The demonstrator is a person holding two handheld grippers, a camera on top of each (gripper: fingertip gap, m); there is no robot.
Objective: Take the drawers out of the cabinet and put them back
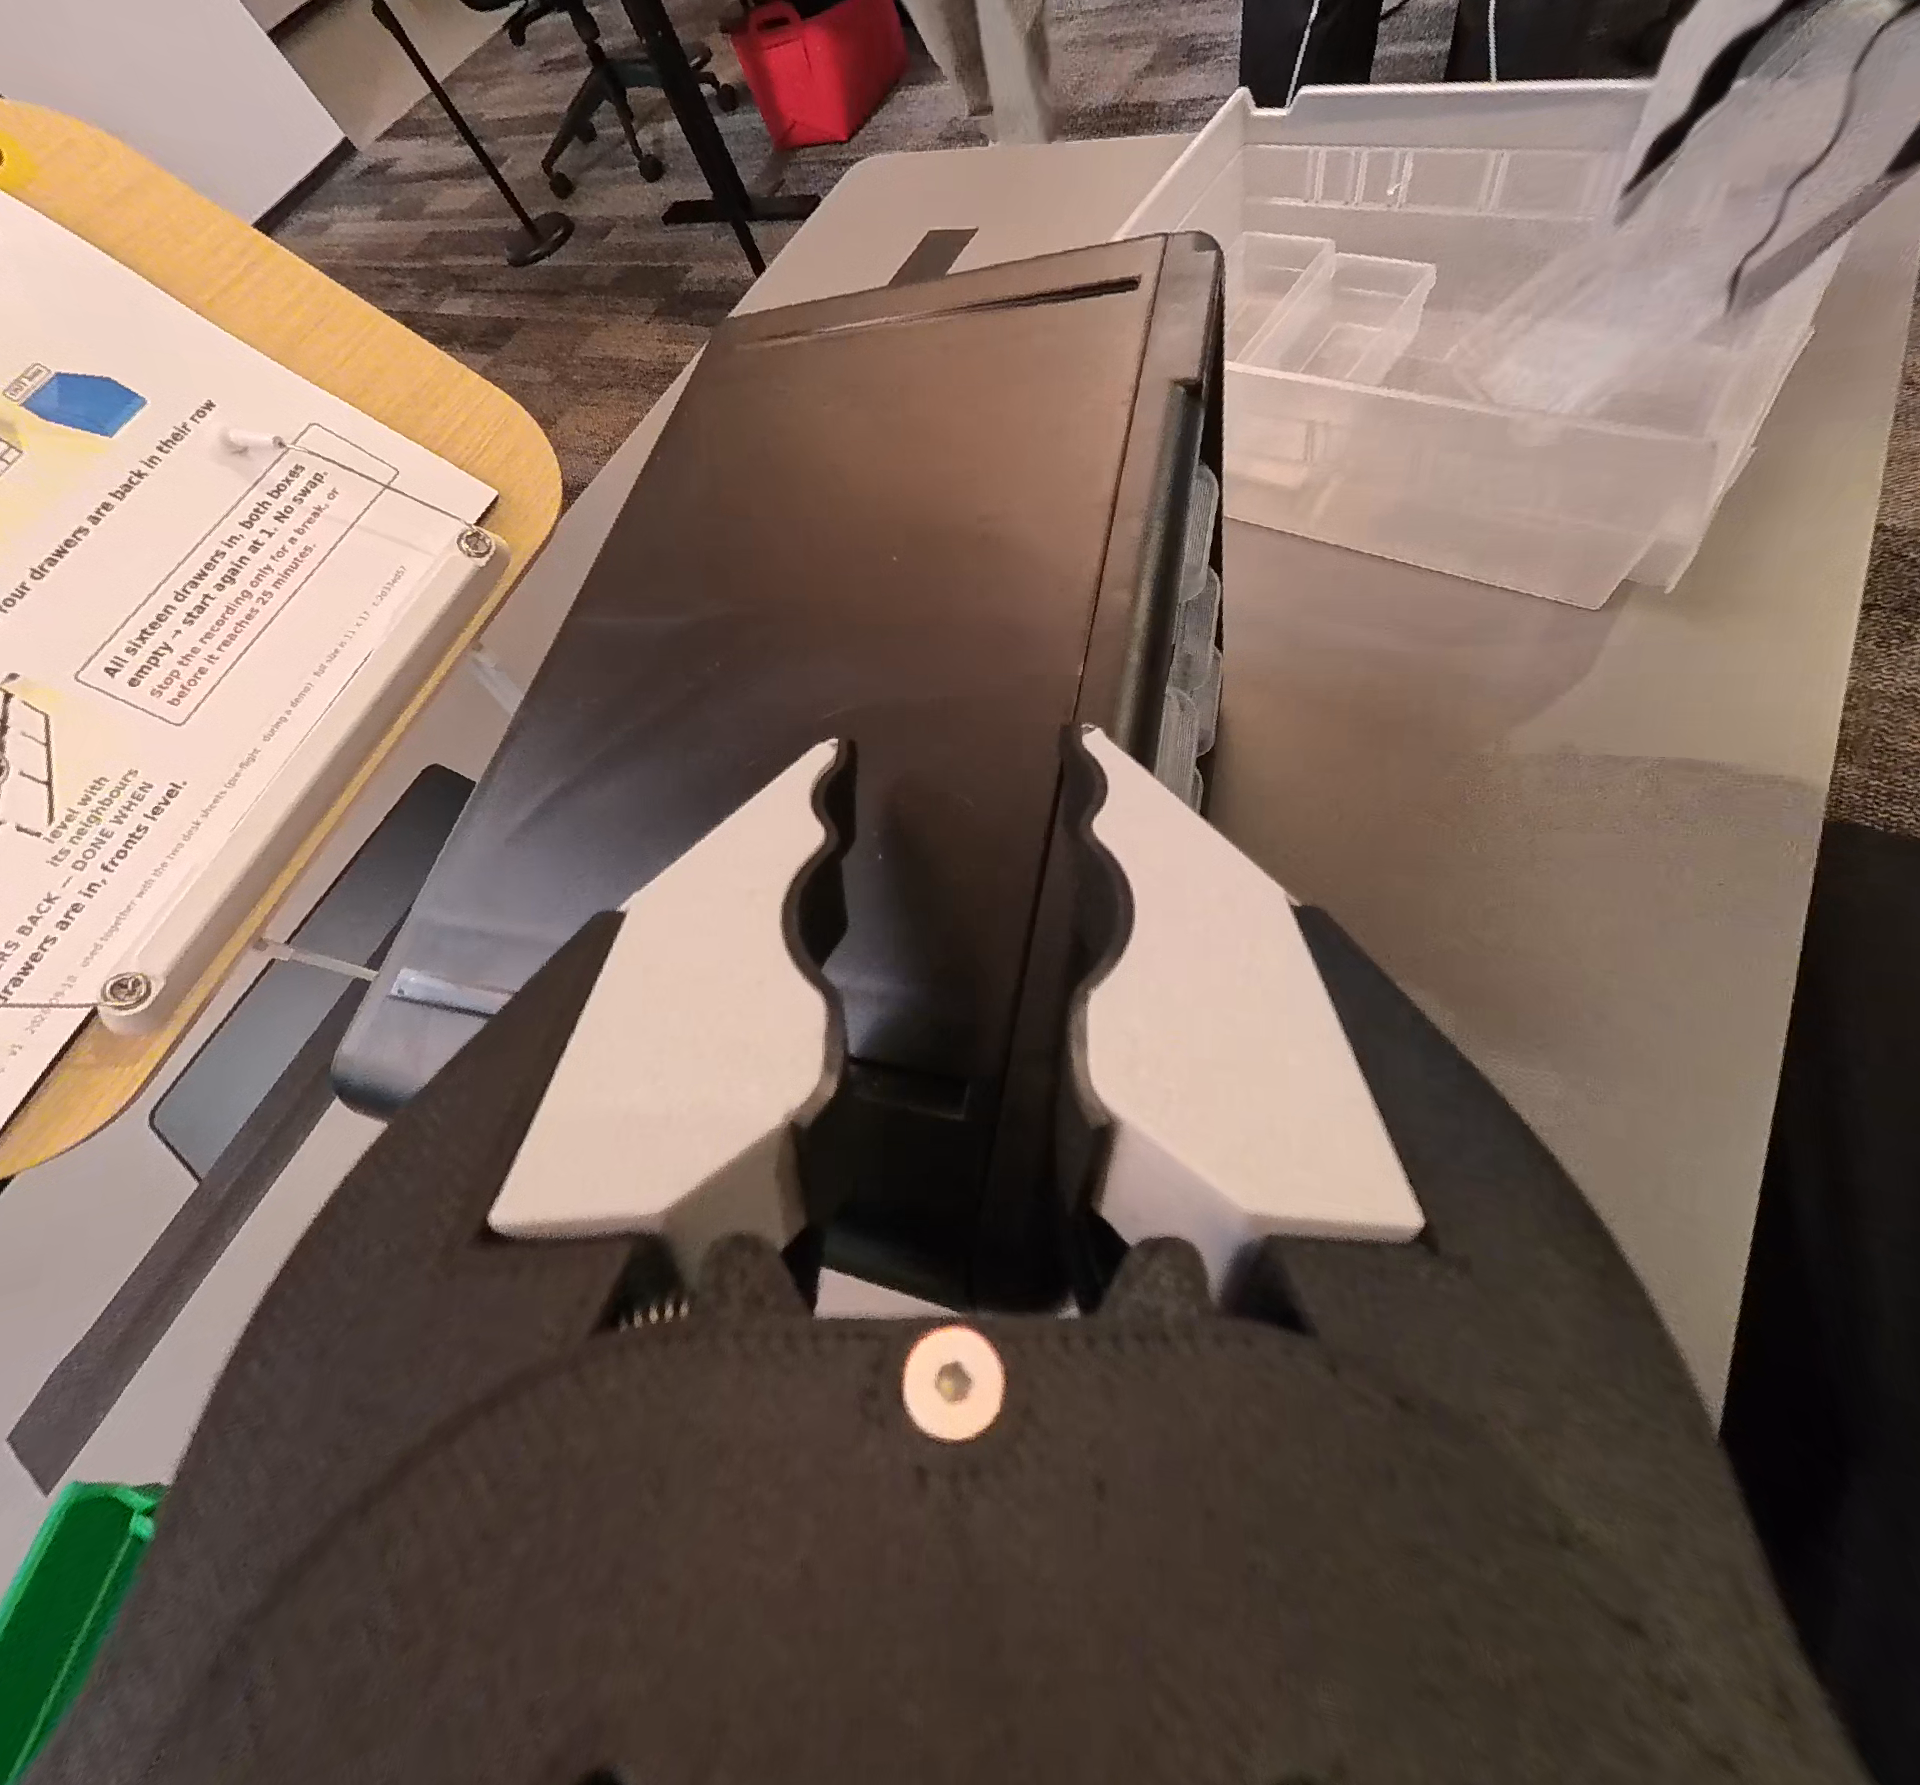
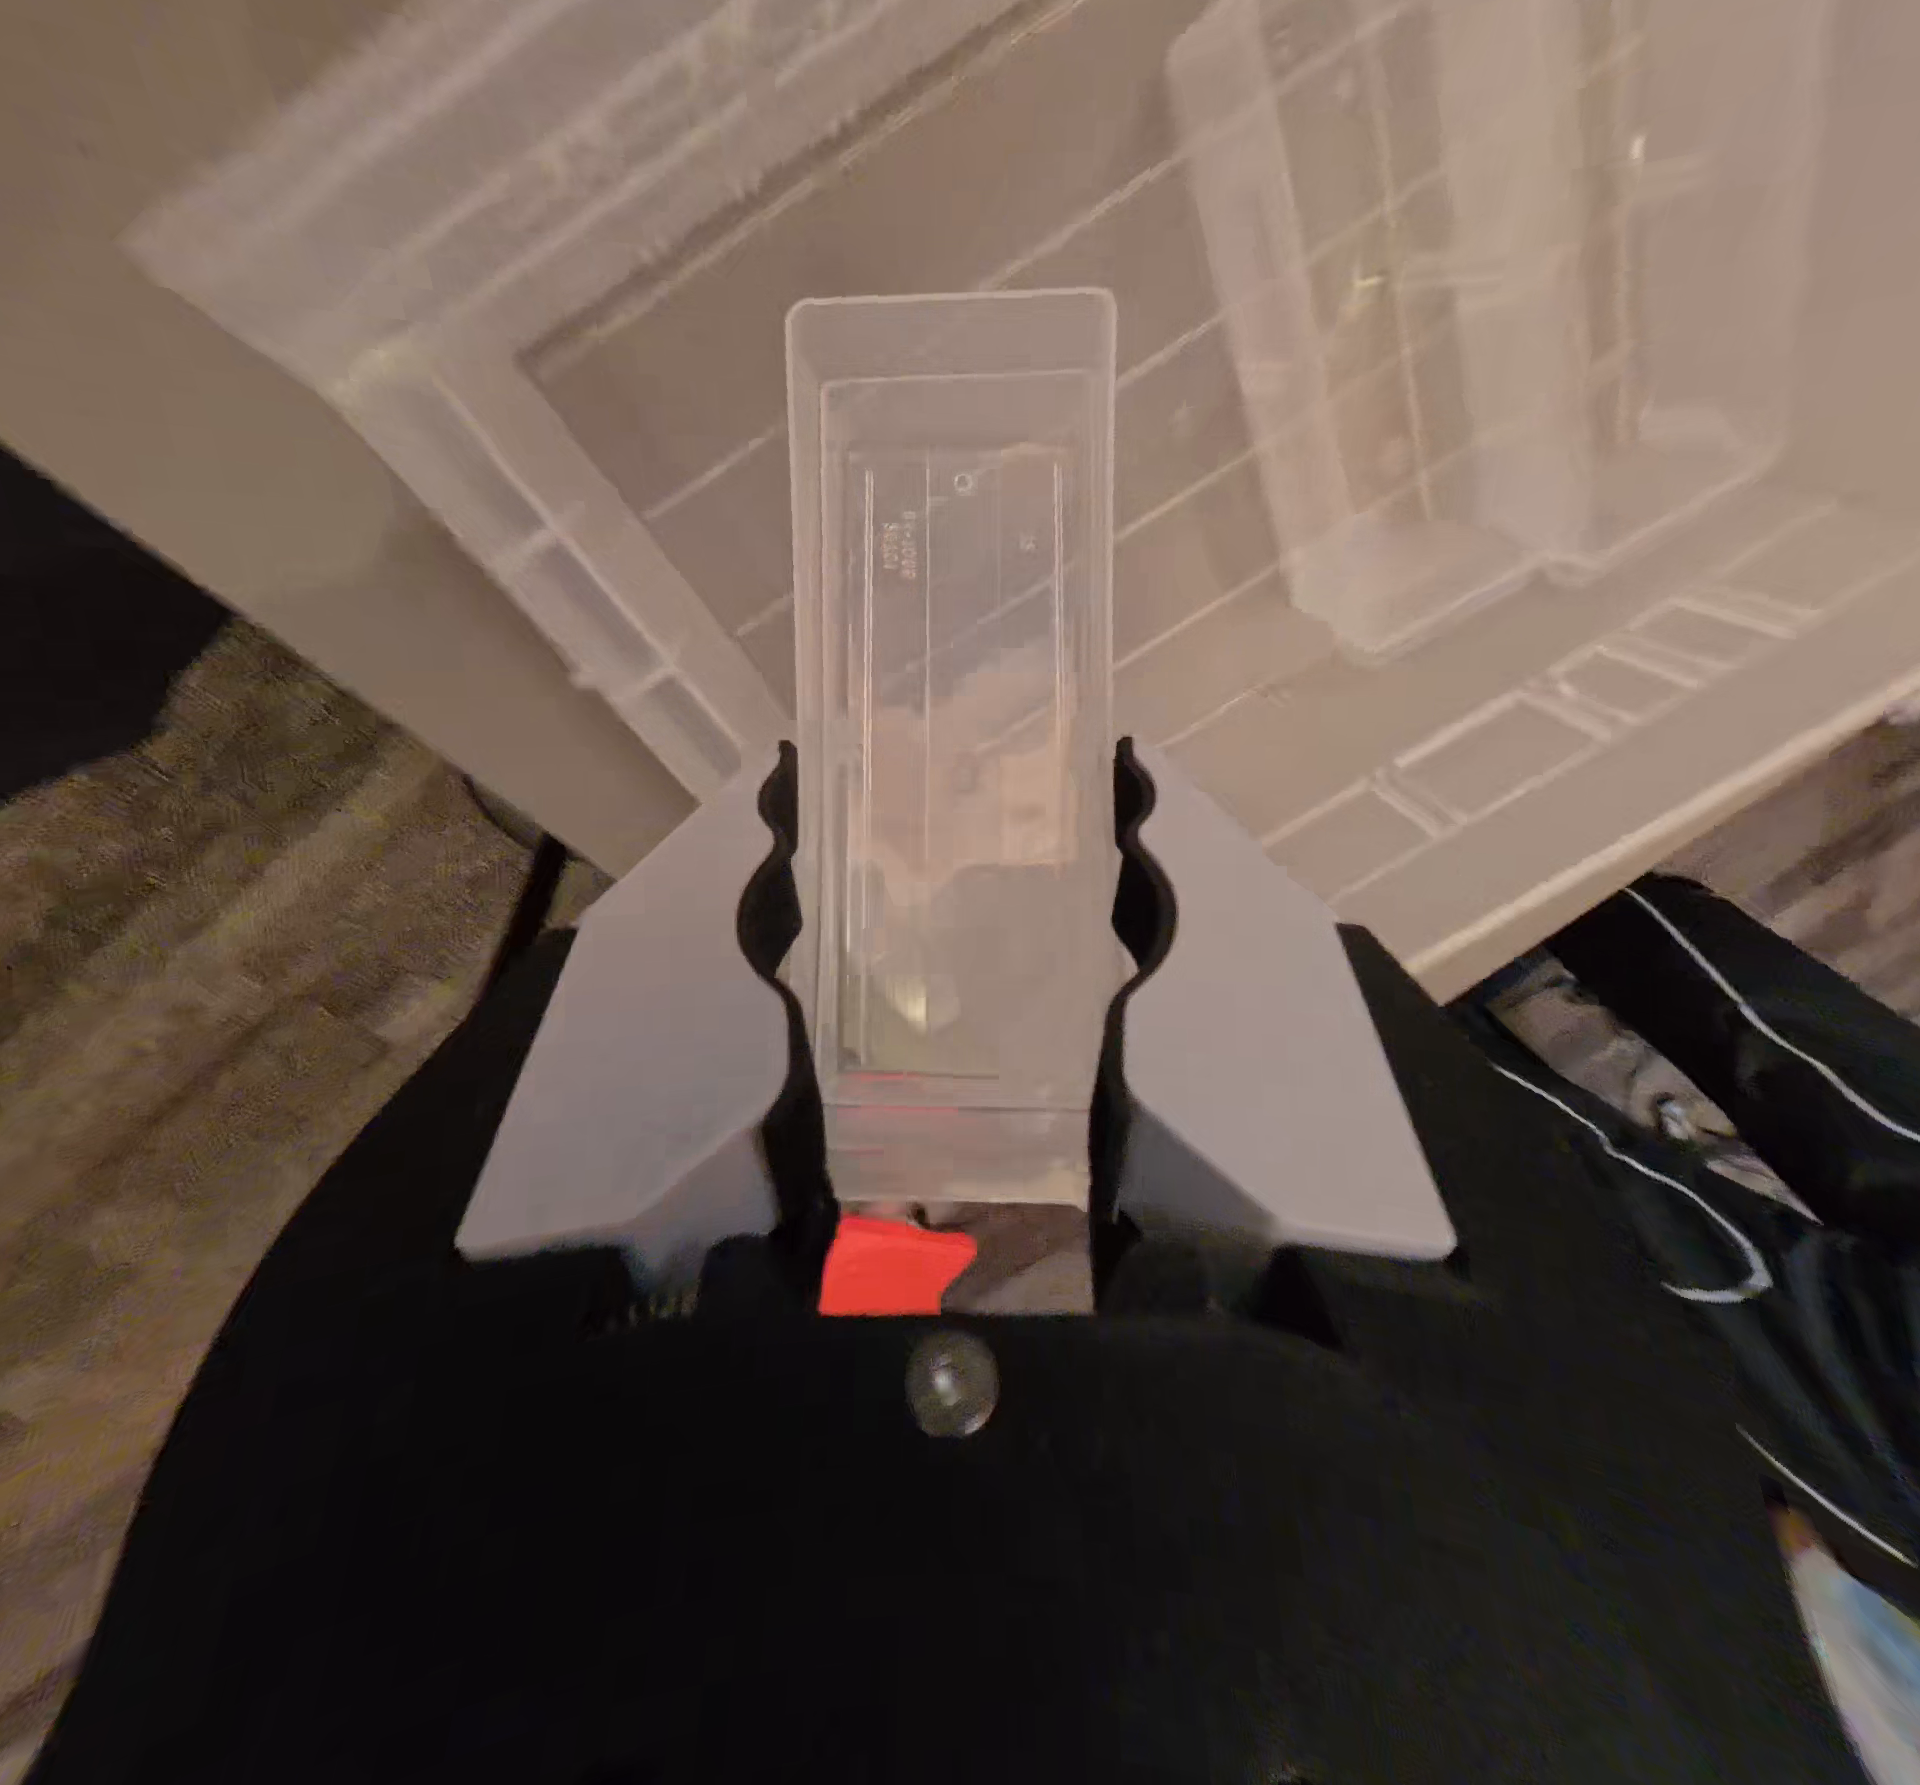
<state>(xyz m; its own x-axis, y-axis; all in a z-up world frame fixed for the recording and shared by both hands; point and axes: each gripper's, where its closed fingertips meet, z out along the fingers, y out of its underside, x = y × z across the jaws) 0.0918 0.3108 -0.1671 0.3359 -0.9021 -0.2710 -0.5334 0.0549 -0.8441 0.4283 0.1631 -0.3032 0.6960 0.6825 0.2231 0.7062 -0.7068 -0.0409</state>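
The black cabinet point(image 1: 894, 530) lies on the grey table point(image 1: 1455, 800), its broad black side facing up. Clear drawer fronts point(image 1: 1195, 644) show along its right edge. My left gripper point(image 1: 956, 743) is open and sits over the near end of the cabinet, with nothing between its fingers. My right gripper point(image 2: 956, 750) is shut on a small clear drawer point(image 2: 951, 540) and holds it above a white tray point(image 2: 468, 333). In the left wrist view the right gripper point(image 1: 1766, 125) and its drawer point(image 1: 1621, 312) are blurred, over the tray point(image 1: 1299, 447).
Several clear drawers lie in the tray point(image 1: 1340, 301), one at the right in the right wrist view point(image 2: 1455, 281). An instruction sheet on a wooden board point(image 1: 208, 592) is at the left, a green bin point(image 1: 73, 1610) at the lower left. A red bag point(image 1: 821, 62), chairs and people's legs stand beyond the table.
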